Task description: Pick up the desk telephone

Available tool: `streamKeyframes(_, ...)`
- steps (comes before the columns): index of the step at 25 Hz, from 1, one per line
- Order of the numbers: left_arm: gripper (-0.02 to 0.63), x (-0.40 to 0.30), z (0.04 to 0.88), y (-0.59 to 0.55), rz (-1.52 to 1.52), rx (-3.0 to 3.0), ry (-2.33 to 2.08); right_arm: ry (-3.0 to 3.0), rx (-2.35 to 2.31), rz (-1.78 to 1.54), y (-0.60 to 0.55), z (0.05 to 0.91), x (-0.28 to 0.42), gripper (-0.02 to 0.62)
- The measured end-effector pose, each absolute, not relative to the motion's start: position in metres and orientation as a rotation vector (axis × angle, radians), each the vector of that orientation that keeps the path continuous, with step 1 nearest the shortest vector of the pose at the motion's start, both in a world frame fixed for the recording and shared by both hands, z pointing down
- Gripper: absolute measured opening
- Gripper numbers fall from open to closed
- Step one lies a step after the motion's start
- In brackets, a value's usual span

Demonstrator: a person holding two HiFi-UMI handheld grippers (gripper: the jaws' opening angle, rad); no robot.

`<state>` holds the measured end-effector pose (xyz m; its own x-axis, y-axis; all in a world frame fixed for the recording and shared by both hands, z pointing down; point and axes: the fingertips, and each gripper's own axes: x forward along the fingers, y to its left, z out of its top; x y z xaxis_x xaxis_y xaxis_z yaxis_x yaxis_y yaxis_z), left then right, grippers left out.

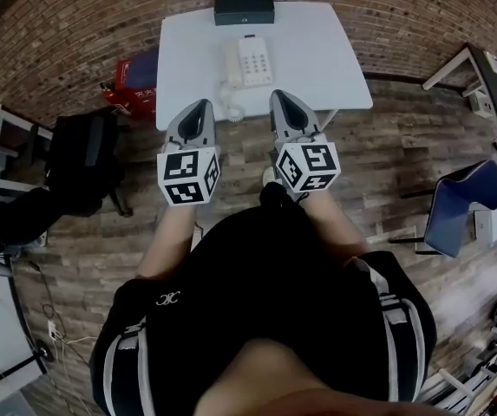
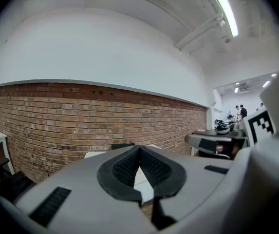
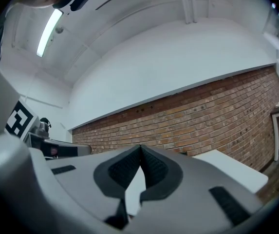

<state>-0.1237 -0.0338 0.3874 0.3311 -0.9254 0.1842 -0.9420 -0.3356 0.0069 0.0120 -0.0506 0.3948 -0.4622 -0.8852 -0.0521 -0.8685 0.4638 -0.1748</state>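
The desk telephone (image 1: 246, 61) is a pale unit that sits on a white bench (image 1: 326, 68), roughly midway between the left and right edges and nearer the far edge than the near one. Its handset lies in the cradle on the left side of the unit, with the keypad to the right. A coiled cord (image 1: 230, 102) runs from the handset side toward the near edge of the bench. A black box (image 1: 244, 9) rests at the far edge, just behind the telephone and apart from it.

The left claw (image 1: 202, 105) and the right claw (image 1: 280, 96) are held side by side in front of the person, both pointing toward the bench. In the head view their tips overlap the near edge of the bench, on either side of the cord. Neither touches the telephone.

In the left gripper view the jaws of the left claw (image 2: 139, 147) are pressed together with nothing between them. The right gripper view shows the same for the right claw (image 3: 140, 146): narrow, tips meeting, empty.

A brick wall (image 1: 75, 24) stands behind the bench. A red bag (image 1: 137, 83) sits on the wooden floor (image 1: 387, 146) off the bench's left edge.
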Motion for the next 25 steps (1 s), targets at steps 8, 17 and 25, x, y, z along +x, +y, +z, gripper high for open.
streamKeyframes(8, 0.002, -0.128, 0.391, -0.1, 0.226, 2.406, -1.74, 2.587, -1.547, -0.267, -0.122, 0.396, 0.016, -0.002)
streamKeyframes(17, 0.0, -0.108, 0.422, -0.17, 0.279, 2.298, -1.728, 2.663, -1.543, -0.365, -0.191, 0.426, 0.042, -0.002)
streamKeyframes(25, 0.001, -0.078, 0.431, -0.232, 0.299, 2.241, -1.711, 2.733, -1.449, -0.435, -0.259, 0.436, 0.061, -0.002)
